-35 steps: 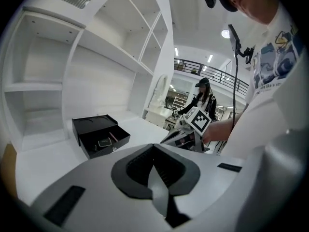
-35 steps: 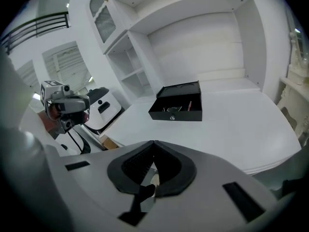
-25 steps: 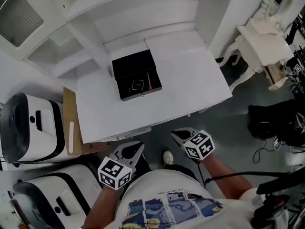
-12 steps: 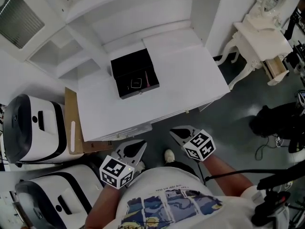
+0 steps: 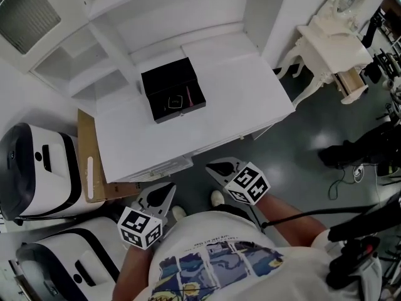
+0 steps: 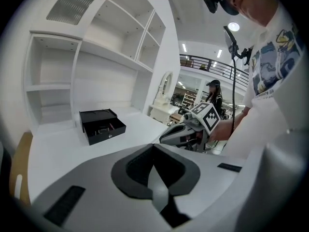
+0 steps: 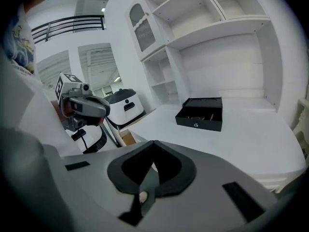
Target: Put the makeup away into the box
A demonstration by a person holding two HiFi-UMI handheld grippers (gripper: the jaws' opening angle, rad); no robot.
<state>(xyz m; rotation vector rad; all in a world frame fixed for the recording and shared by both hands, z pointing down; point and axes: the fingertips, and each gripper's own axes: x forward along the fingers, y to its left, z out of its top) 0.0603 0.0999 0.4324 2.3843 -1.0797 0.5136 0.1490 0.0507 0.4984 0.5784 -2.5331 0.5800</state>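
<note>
An open black box (image 5: pixel 164 79) stands on the white desk (image 5: pixel 219 99), with a pink stick (image 5: pixel 188 96) and other small makeup pieces inside. The box also shows in the left gripper view (image 6: pixel 101 126) and the right gripper view (image 7: pixel 199 114). Both grippers hang in front of the desk's near edge, well short of the box. My left gripper (image 5: pixel 168 188) has its jaws together with nothing between them. My right gripper (image 5: pixel 213 167) is likewise shut and holds nothing. Each one appears in the other's view, the right gripper (image 6: pixel 164 138) and the left gripper (image 7: pixel 105 111).
White shelving (image 5: pixel 94 17) rises behind the desk. Two white-and-black machines (image 5: pixel 37 165) and a cardboard sheet (image 5: pixel 84 162) stand at the left. A white ornate vanity table (image 5: pixel 332 39) and cables with a dark bag (image 5: pixel 360 152) lie on the grey floor at the right.
Both grippers have drifted a little up and toward the desk's front edge, still shut. The box has not moved on the desk.
</note>
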